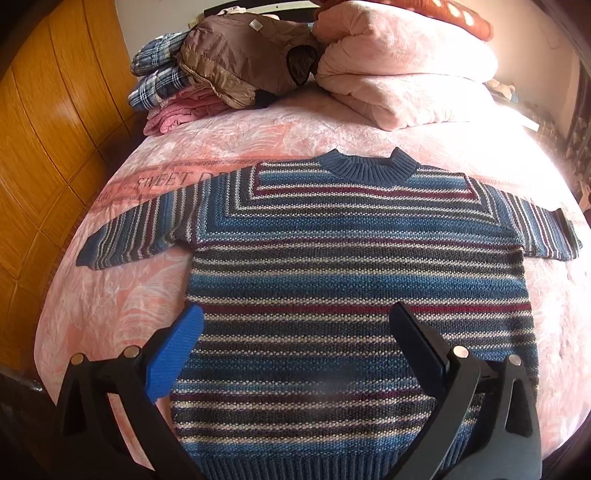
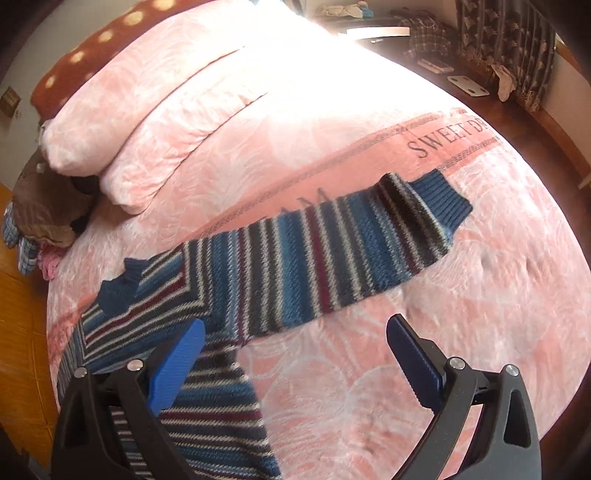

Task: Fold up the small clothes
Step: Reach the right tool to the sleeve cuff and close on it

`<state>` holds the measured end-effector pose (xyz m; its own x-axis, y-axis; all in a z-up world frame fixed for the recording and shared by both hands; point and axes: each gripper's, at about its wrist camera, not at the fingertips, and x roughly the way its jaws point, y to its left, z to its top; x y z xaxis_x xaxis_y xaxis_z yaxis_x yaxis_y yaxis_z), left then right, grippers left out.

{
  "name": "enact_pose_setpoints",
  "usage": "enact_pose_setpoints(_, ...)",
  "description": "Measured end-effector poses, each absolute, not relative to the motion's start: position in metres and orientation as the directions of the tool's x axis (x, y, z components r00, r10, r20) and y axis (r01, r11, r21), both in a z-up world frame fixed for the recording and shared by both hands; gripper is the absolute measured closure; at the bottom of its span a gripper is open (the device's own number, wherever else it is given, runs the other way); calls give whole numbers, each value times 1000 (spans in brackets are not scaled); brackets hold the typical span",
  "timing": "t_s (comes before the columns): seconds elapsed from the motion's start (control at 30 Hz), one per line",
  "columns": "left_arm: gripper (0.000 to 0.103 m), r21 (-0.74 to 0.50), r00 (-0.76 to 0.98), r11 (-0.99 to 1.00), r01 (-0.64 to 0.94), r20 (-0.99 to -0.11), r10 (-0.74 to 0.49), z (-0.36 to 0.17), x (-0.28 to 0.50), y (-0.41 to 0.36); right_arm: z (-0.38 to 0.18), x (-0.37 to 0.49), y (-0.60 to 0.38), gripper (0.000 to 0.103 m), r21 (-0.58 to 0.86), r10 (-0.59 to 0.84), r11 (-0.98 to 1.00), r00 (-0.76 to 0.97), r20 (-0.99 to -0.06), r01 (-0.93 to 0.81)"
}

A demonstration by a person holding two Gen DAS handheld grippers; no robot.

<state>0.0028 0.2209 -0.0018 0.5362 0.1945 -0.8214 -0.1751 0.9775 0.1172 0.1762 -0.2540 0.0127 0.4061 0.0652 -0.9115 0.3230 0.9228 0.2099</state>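
**Striped sweater spread flat on the bed, both tongs spread wide above it**

The bed [image 1: 110, 302] fills both views, covered in a pink leaf-patterned blanket with a darker band across it lettered "SWEET". At its far end lies a thick folded pink quilt [image 1: 406, 85], with a rust-red pillow [image 1: 443, 14] with pale spots behind it. Beside the quilt sits a pile of clothes: a brown padded jacket [image 1: 243, 55] on top of blue plaid fabric [image 1: 155, 70] and a pink garment [image 1: 177, 114].

The striped sweater [image 1: 351, 266] lies front up in the middle of the bed, collar toward the quilt, ribbed hem nearest the left wrist camera, both sleeves stretched out sideways. Its stripes run blue, grey, white and maroon. In the right wrist view the right sleeve [image 2: 332, 251] lies straight across the blanket, with a small raised wrinkle near its blue ribbed cuff.

The left tongs [image 1: 295, 317] hang over the sweater's lower body, spread wide, pinching nothing. The right tongs [image 2: 295, 332] are likewise spread and empty, just above the blanket under the sleeve near the armpit.
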Motion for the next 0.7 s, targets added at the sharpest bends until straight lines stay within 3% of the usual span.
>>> enact_pose_setpoints(0.3,3,57,557,994,-98,-824,103,-26,85,121,-63,222,-420,8,157,-11,844,310,-951,512)
enact_pose_setpoints(0.47,3,39,550,996,-74,-832,74,-45,133,70,-100,230,-463,11,248,70,800,325,-943,546)
enact_pose_setpoints(0.53,3,42,553,997,-67,-830,72,-49,148,56,-115,233,-472,20,282,111,780,319,-941,558)
enact_pose_setpoints(0.7,3,58,551,996,-73,-830,89,-57,175,32,-141,234,-488,26,350,178,741,334,-926,574)
